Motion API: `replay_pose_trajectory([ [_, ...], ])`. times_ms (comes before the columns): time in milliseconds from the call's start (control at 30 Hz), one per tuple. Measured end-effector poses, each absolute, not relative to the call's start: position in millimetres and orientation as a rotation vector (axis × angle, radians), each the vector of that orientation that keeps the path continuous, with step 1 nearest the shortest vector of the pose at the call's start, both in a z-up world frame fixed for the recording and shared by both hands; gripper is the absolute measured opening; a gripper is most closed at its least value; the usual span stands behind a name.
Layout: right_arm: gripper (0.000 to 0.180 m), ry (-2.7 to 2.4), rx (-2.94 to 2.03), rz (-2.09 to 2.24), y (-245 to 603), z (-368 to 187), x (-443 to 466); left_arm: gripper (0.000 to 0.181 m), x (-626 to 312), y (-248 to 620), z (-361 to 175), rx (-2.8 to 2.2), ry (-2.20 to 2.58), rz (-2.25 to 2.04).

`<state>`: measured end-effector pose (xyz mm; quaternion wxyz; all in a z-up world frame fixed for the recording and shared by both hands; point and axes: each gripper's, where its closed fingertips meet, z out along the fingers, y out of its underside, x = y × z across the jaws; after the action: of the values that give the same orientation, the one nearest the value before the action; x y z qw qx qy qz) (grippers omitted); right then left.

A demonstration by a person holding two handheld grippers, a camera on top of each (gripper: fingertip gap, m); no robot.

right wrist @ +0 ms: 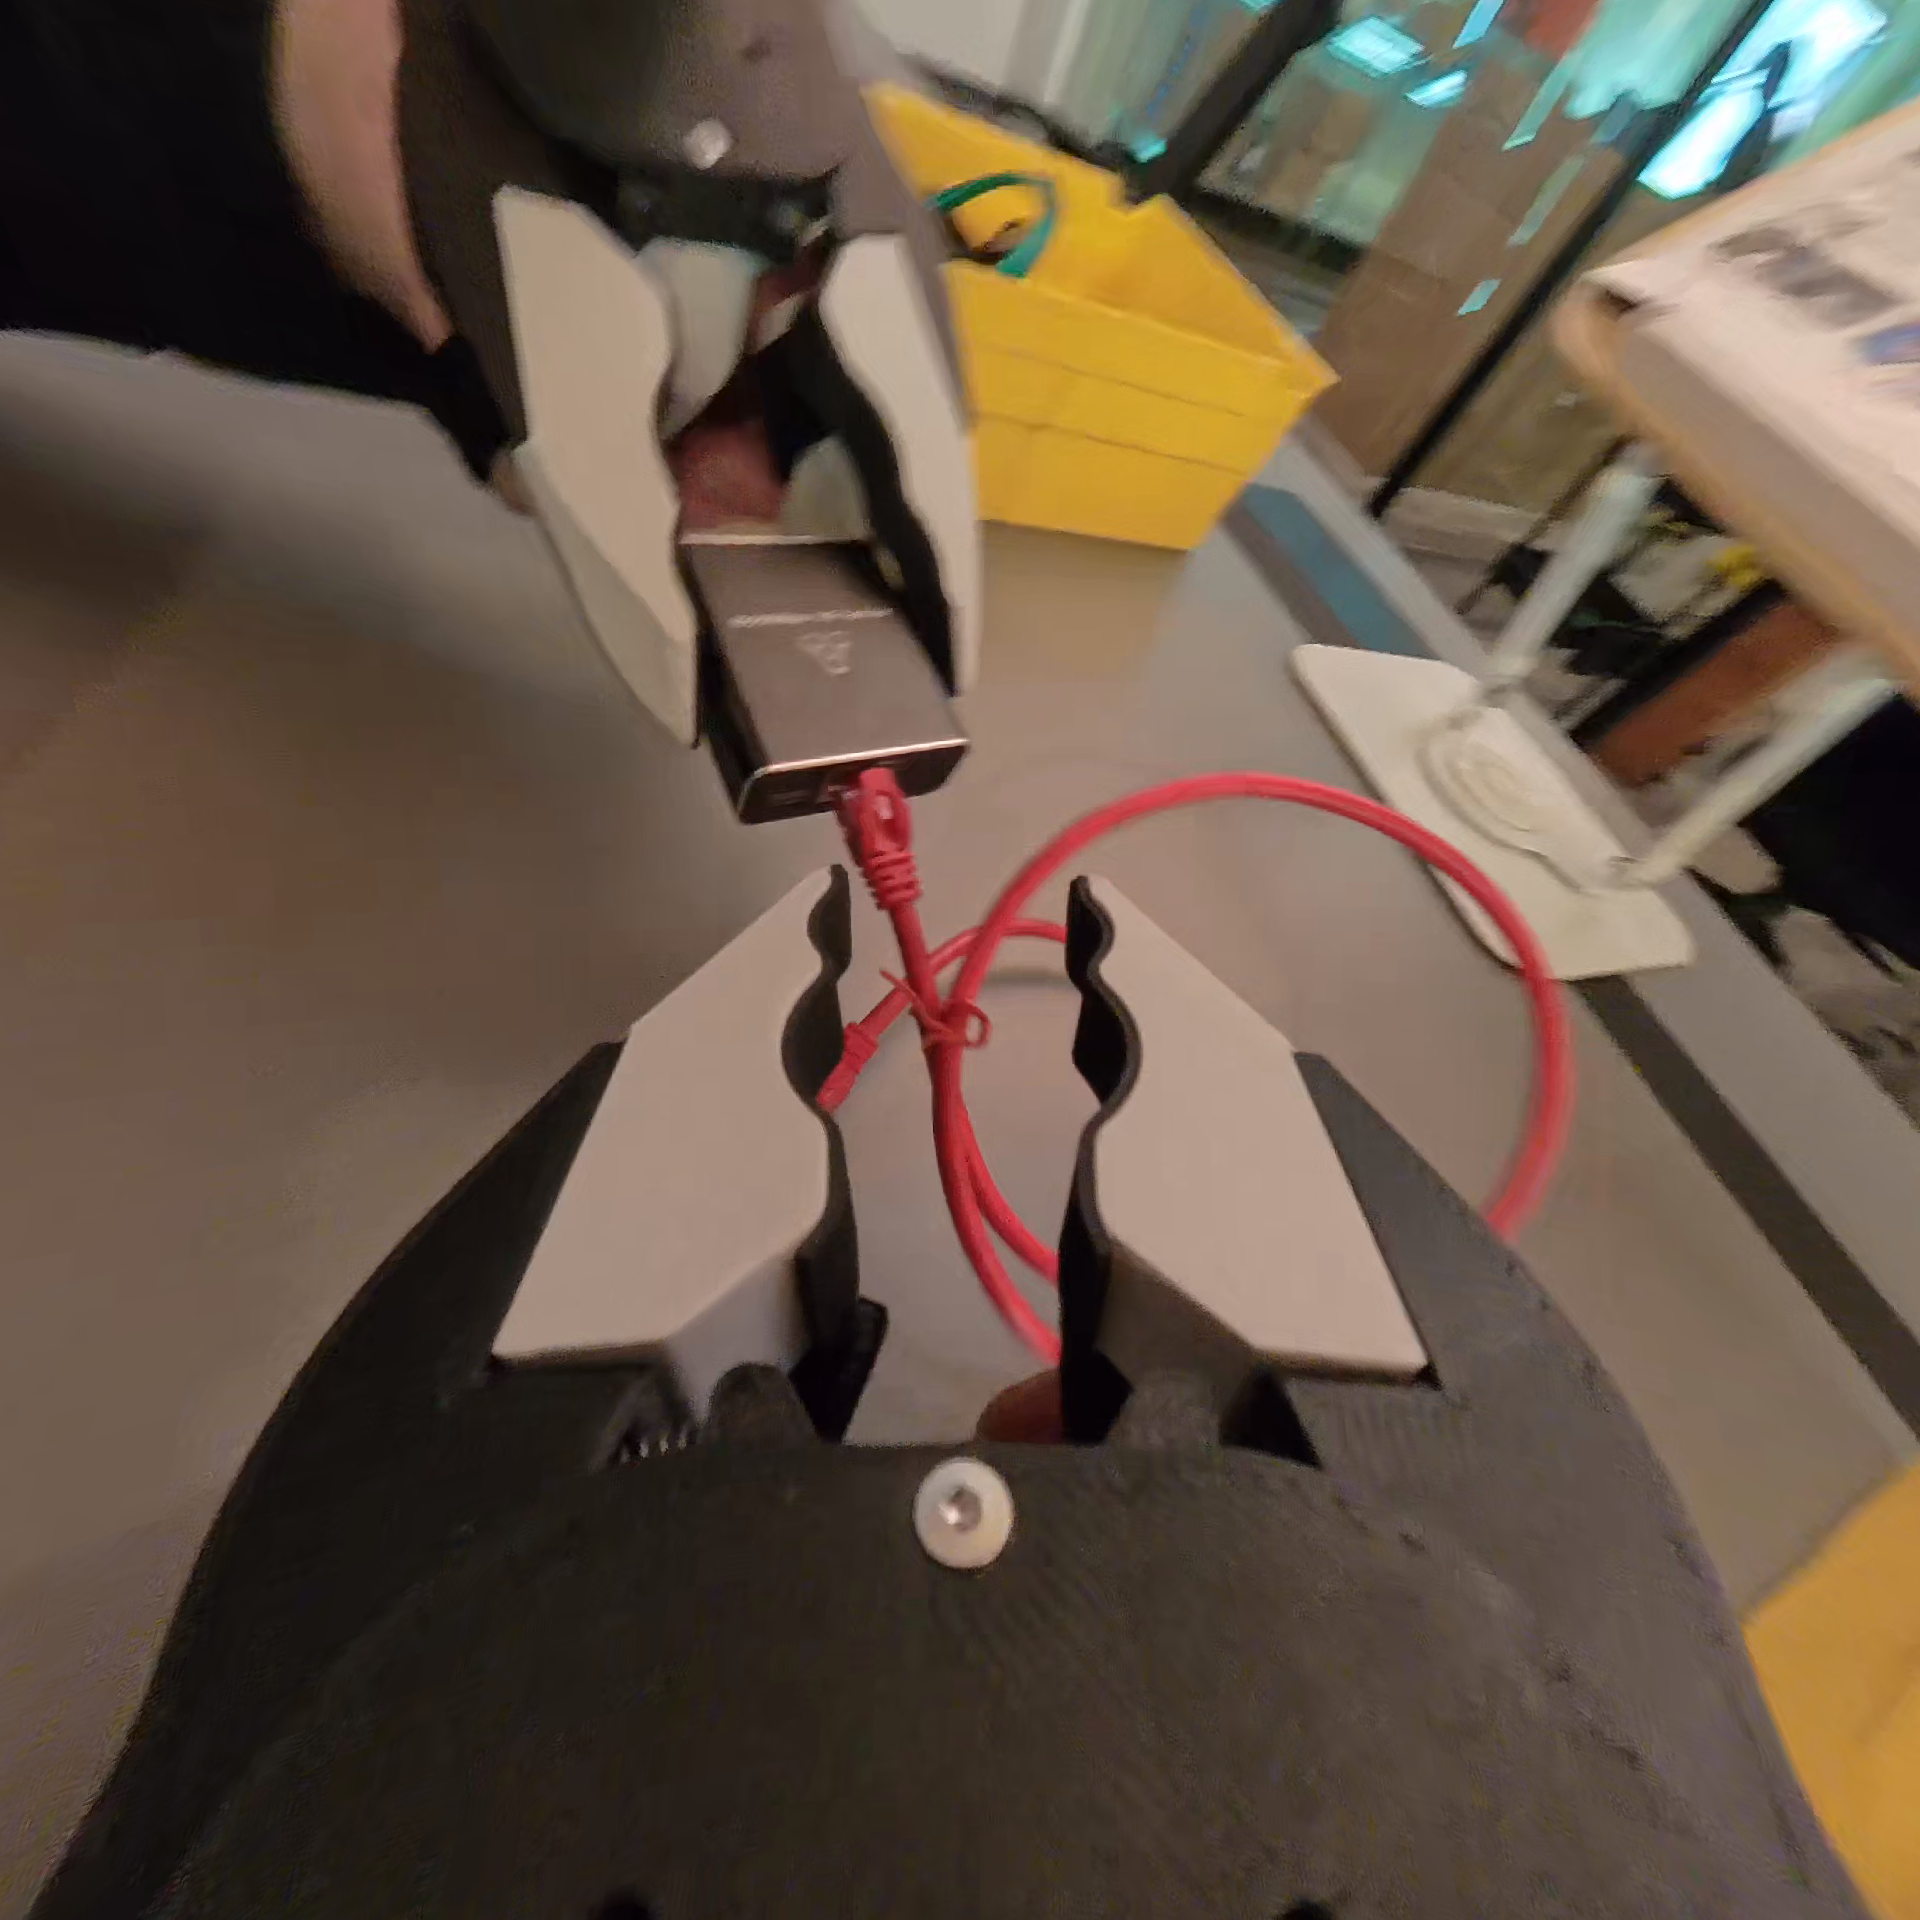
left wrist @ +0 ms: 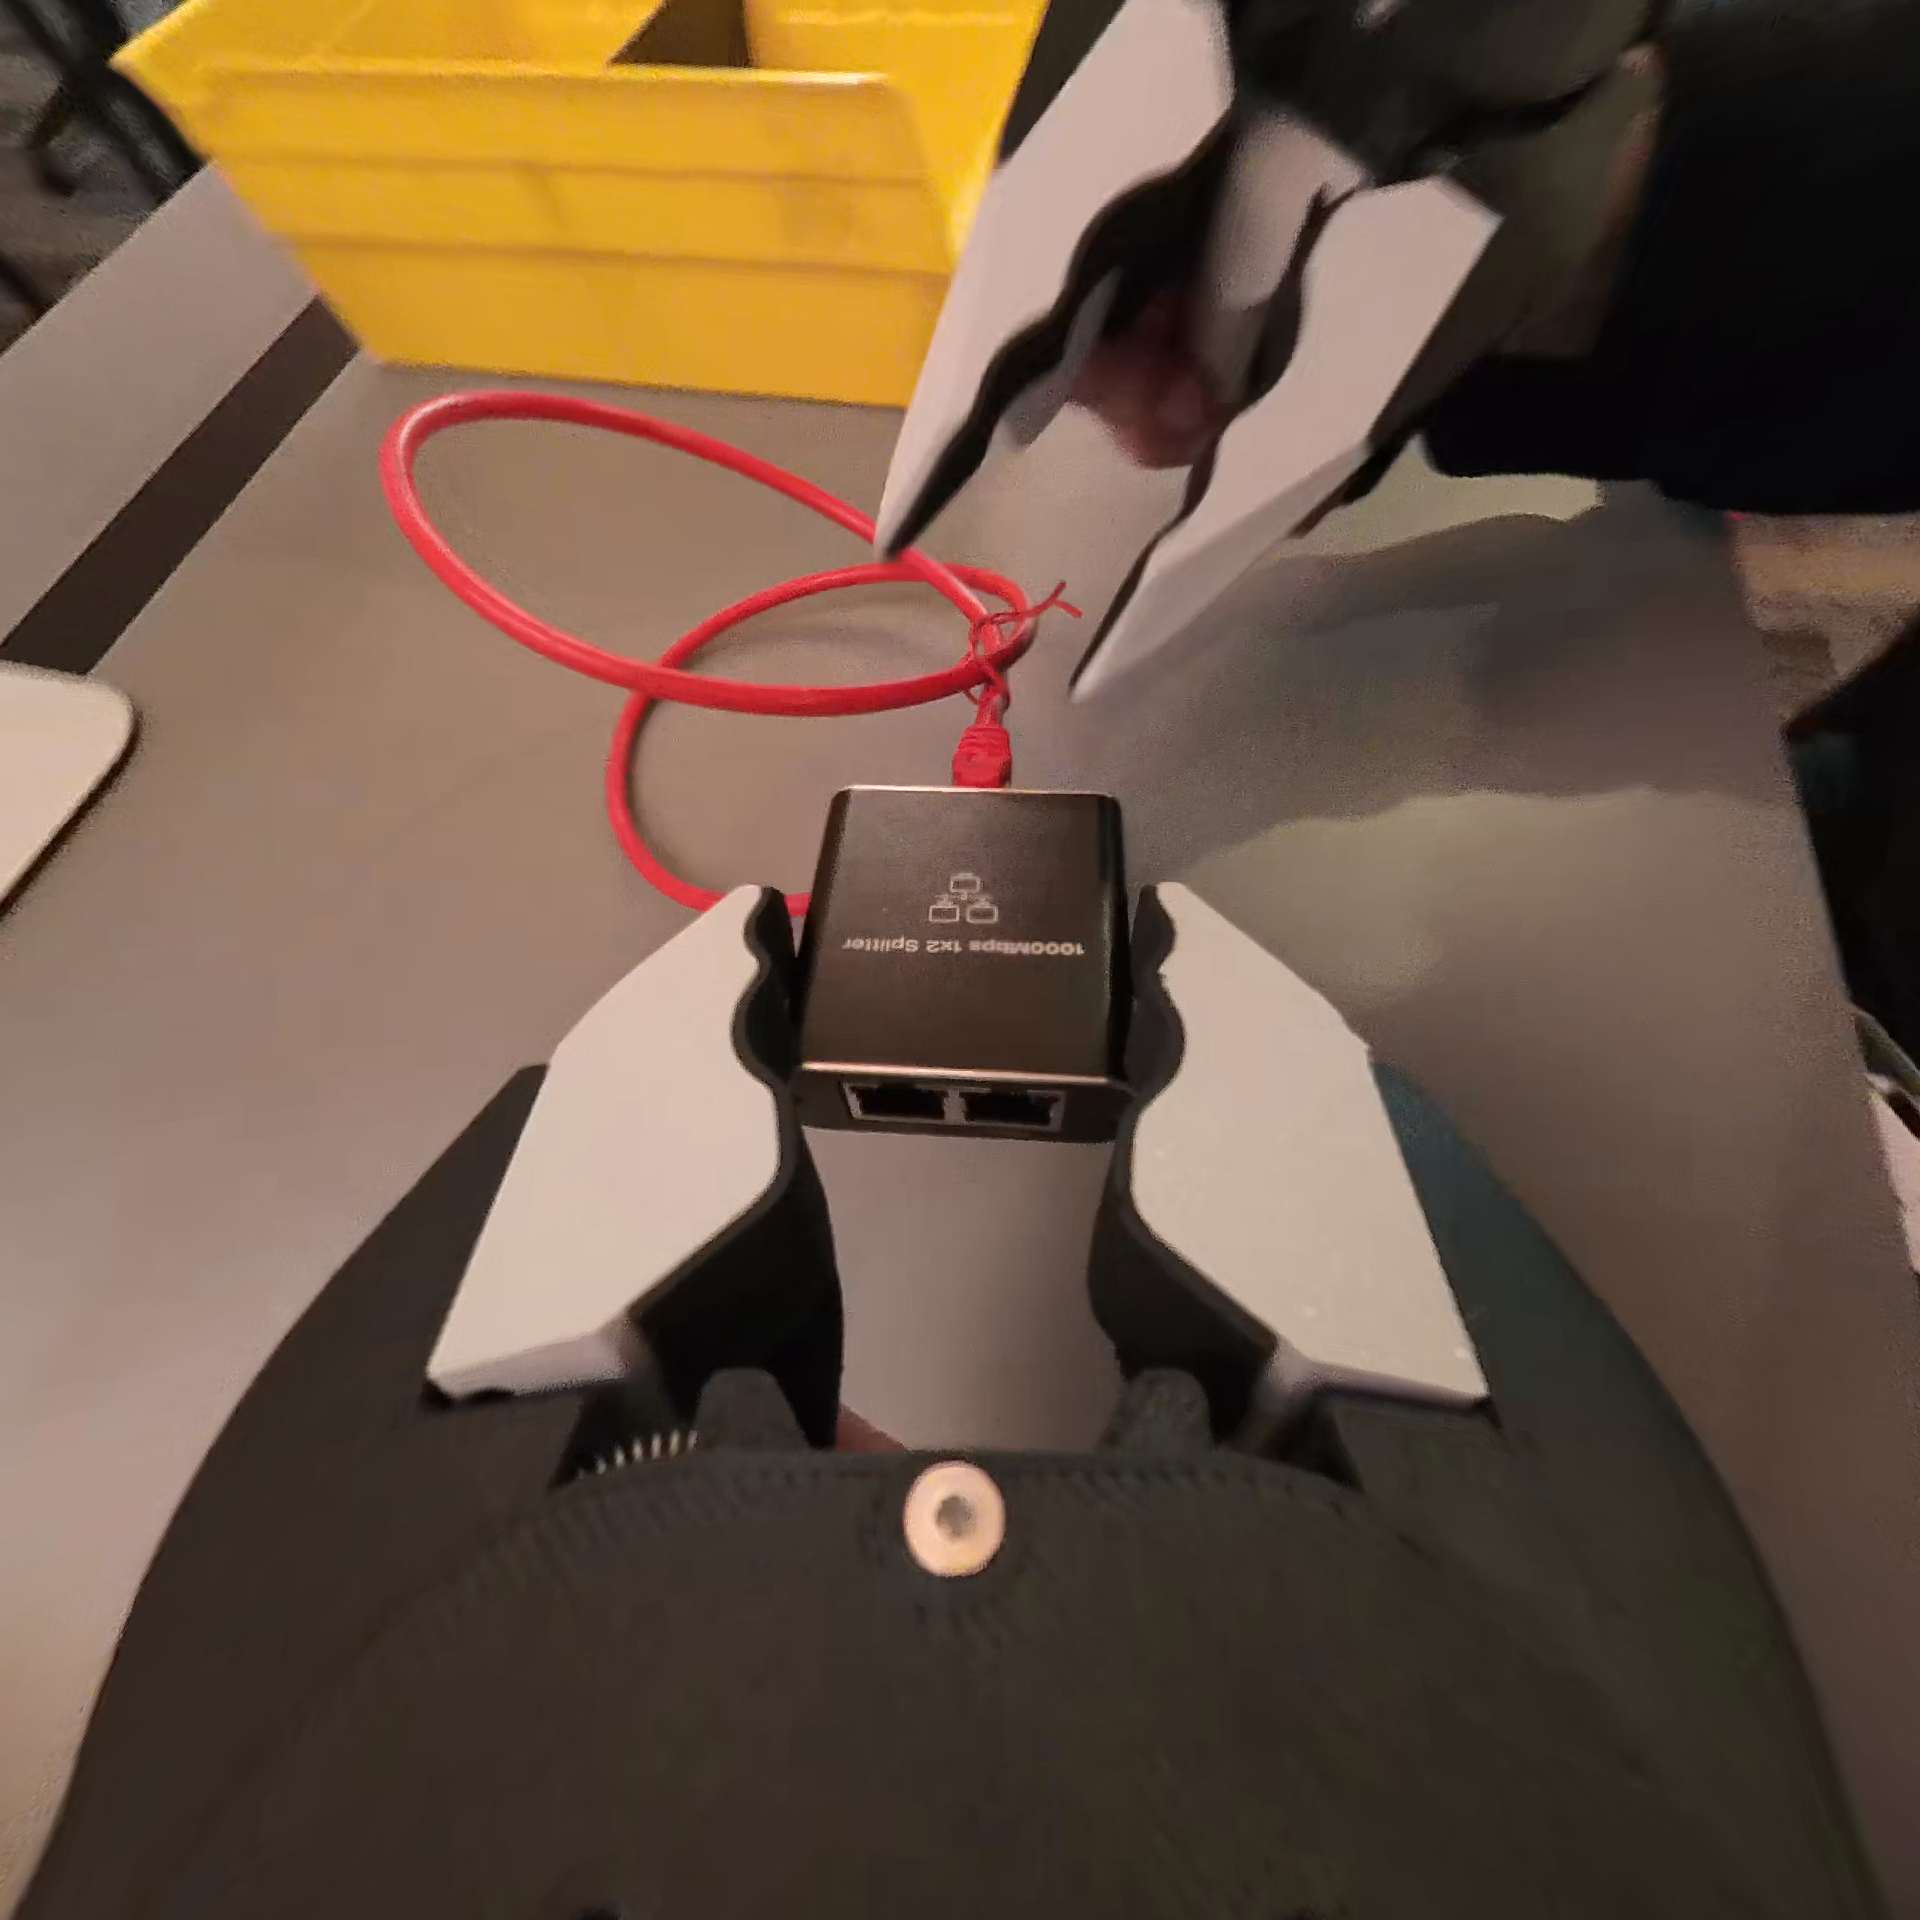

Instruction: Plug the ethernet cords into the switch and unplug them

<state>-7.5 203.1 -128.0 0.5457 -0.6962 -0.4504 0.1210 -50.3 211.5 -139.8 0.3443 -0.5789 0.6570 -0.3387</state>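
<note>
My left gripper (left wrist: 961, 914) is shut on a small black switch box (left wrist: 961, 935), holding it by its sides above the grey table. Two ports on its near face are empty. A red ethernet cord (left wrist: 623, 634) is plugged into its far face by a red plug (left wrist: 977, 753); the cord lies coiled on the table, tied with a red twist tie. My right gripper (right wrist: 951, 894) is open and empty, just short of the plug (right wrist: 878, 826), its fingers either side of the cord (right wrist: 1351, 821). The switch (right wrist: 821, 675) and left gripper (right wrist: 821, 582) face it. The right gripper (left wrist: 987, 613) hovers over the cord.
A yellow bin (left wrist: 592, 197) stands on the grey table (left wrist: 312, 831) behind the cord; it also shows in the right wrist view (right wrist: 1122, 364) with a green cable in it. A white lamp base (right wrist: 1486, 800) sits to the right. A pale flat object (left wrist: 52, 769) lies at the left edge. Tip to tip, the grippers are about 6 cm apart.
</note>
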Motion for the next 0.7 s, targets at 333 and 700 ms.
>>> replay_pose_trajectory([
  [333,0.026,-0.996,-1.776,0.307,210,-142,1,0.062,-58,245,-183,-2.008,1.201,-0.746],
  [700,0.025,-1.046,-1.836,0.343,203,-159,-3,0.063,-45,226,-214,-2.037,1.319,-0.586],
])
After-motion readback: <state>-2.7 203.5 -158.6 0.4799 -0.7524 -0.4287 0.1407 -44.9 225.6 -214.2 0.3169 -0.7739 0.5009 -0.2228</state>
